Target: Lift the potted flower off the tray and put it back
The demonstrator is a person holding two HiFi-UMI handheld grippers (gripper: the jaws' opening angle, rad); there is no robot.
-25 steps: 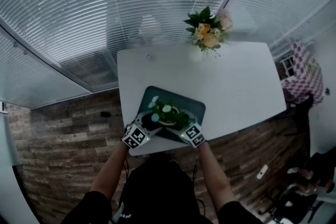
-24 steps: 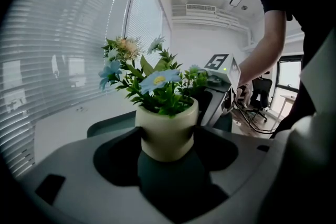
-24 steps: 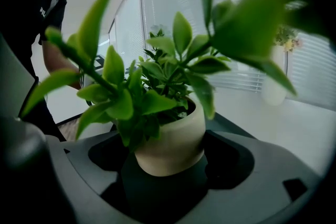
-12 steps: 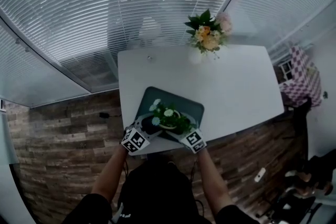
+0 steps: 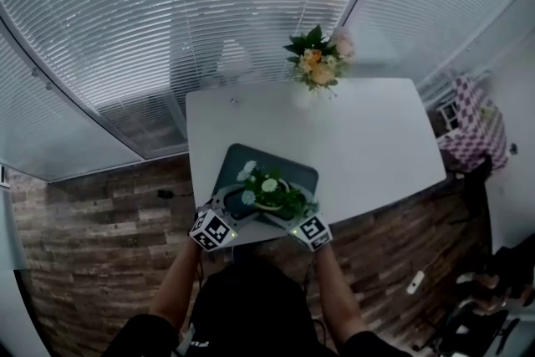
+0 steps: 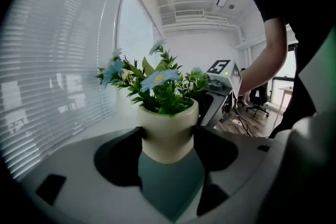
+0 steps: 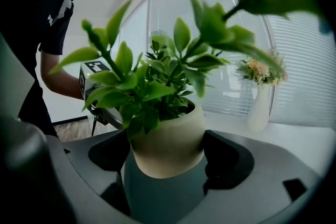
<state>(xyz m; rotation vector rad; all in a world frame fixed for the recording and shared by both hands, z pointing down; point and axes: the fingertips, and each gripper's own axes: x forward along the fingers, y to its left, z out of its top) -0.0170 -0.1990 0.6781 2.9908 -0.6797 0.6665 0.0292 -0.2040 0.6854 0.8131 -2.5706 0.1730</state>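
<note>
Both grippers clamped on the potted flower, over the tray.
Head view: the potted flower (image 5: 266, 190) is above the near half of the dark tray (image 5: 294, 166), near the white table's (image 5: 376, 138) near edge, with the left gripper (image 5: 239, 205) and right gripper (image 5: 290, 211) flanking it. Left gripper view: its jaws press the cream pot's two sides. Right gripper view: its jaws likewise squeeze the pot, with a vase of flowers (image 7: 260, 93) far behind.

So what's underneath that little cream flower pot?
The dark green tray lies under the cream pot, on the white table. Whether the pot's base touches it can't be told; its underside is hidden.
</note>
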